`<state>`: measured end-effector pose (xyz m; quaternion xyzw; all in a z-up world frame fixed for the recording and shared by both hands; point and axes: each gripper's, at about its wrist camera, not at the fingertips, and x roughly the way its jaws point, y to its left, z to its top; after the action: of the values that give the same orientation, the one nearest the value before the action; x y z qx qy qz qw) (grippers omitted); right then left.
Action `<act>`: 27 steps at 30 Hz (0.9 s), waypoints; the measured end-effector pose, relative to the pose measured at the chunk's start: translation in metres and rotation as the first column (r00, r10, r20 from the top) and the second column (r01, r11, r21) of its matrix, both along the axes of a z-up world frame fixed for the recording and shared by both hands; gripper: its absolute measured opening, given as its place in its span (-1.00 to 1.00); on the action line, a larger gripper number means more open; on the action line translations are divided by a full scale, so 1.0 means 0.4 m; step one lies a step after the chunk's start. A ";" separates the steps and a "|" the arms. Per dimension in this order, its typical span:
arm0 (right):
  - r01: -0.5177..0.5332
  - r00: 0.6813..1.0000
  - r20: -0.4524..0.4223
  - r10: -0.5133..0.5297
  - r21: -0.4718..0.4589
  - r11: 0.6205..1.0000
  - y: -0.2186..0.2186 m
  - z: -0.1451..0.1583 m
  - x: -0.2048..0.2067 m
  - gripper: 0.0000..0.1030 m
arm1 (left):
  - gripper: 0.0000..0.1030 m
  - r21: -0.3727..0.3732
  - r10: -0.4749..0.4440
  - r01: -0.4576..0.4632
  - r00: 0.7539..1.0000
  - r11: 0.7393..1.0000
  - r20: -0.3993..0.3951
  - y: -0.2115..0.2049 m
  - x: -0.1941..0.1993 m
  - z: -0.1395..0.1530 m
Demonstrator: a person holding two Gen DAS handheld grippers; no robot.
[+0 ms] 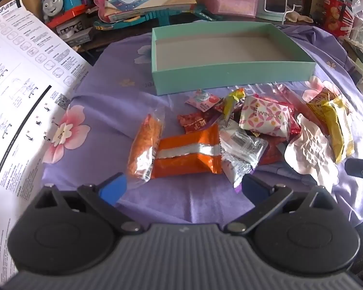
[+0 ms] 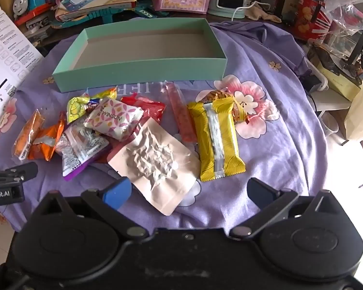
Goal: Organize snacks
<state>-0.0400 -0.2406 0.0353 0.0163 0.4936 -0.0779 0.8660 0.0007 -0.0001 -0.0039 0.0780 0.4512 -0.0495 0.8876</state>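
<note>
A purple flowered cloth (image 2: pixel 266 55) covers the table and carries everything for the task. Toward its far edge sits a shallow mint-green cardboard box (image 2: pixel 142 68), open side up and with nothing in it, so it reads as the place the snacks are meant to go; none has been moved yet. The snacks lie in a loose pile on the cloth just in front of the box's near wall, within reach of both tools.

Largest is a crinkled pale pink pouch (image 2: pixel 157 162) at the near side of the pile, just ahead of the right gripper (image 2: pixel 188 191). Beside it lies a yellow foil-wrapped bar (image 2: pixel 216 140). An orange foil packet with a silver seam (image 1: pixel 187 152) lies directly ahead of the left gripper (image 1: pixel 182 189). A small white-and-pink patterned packet (image 2: pixel 113 118) rests on top of the heap.

Both grippers hover low near the cloth's near edge, aimed forward at the pile, fingers spread wide apart and holding nothing.
</note>
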 end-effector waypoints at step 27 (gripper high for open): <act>-0.007 1.000 -0.008 0.007 0.004 1.000 0.002 -0.002 0.003 1.00 | 1.00 0.000 0.003 -0.003 1.000 1.000 -0.004 0.009 0.002 0.000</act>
<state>-0.0389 -0.2398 0.0344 0.0158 0.4972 -0.0738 0.8643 0.0014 0.0035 -0.0037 0.0774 0.4531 -0.0480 0.8868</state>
